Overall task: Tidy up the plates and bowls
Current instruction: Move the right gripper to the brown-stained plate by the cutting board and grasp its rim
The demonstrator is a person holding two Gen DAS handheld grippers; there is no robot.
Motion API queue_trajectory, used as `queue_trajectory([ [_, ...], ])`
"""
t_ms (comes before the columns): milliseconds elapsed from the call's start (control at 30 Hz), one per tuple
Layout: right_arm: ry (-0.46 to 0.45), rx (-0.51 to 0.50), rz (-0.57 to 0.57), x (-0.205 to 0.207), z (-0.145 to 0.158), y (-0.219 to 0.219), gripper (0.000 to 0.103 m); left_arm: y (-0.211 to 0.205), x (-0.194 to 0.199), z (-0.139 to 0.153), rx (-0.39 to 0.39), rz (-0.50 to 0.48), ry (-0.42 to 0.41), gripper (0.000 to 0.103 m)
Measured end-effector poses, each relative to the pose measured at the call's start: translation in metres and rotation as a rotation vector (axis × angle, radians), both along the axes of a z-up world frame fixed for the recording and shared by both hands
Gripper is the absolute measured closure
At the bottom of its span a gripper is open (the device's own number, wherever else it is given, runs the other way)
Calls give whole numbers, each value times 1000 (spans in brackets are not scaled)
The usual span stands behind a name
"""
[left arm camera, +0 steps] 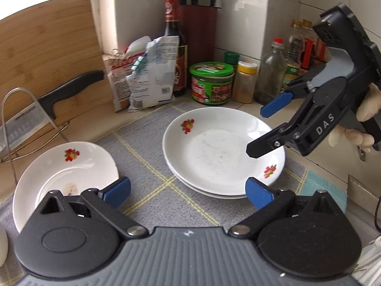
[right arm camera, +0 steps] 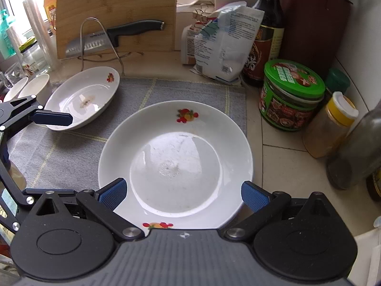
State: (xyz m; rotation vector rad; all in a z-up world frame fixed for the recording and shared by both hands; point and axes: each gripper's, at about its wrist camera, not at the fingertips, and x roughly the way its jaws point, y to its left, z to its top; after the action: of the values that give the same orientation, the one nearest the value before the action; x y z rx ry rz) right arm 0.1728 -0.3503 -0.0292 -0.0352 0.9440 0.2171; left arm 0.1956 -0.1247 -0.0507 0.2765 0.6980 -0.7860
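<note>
Two stacked white plates [left arm camera: 223,152] with fruit prints lie on the grey mat [left arm camera: 152,157]; the top plate [right arm camera: 176,157] fills the middle of the right wrist view. A single white plate [left arm camera: 69,176] of the same pattern rests at the mat's left, and shows as the far plate [right arm camera: 83,97] from the right. My left gripper [left arm camera: 188,190] is open, hovering over the mat between the plates. My right gripper [right arm camera: 183,194] is open above the stack's near rim, seen also as the right gripper [left arm camera: 257,131] held by a gloved hand [left arm camera: 366,109]. Two white bowls [right arm camera: 28,88] stand far left.
A bamboo cutting board [left arm camera: 47,59] leans behind a wire rack [left arm camera: 28,124] holding a cleaver [right arm camera: 100,40]. Clipped bags [left arm camera: 145,71], a dark sauce bottle [left arm camera: 173,47], a green-lidded jar [left arm camera: 212,81], spice bottles [left arm camera: 245,81] and a knife block [left arm camera: 200,28] crowd the tiled corner.
</note>
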Motion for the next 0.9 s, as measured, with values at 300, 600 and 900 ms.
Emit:
queue_trajectory([
  [300, -54, 94, 206, 21, 2, 26, 0, 35, 0, -4, 62, 372, 38, 1],
  [600, -59, 158, 312, 37, -2, 63, 0, 72, -7, -18, 123, 519, 72, 1],
  [900, -52, 134, 296, 37, 4, 94, 0, 91, 12, -39, 111, 474, 101, 1],
])
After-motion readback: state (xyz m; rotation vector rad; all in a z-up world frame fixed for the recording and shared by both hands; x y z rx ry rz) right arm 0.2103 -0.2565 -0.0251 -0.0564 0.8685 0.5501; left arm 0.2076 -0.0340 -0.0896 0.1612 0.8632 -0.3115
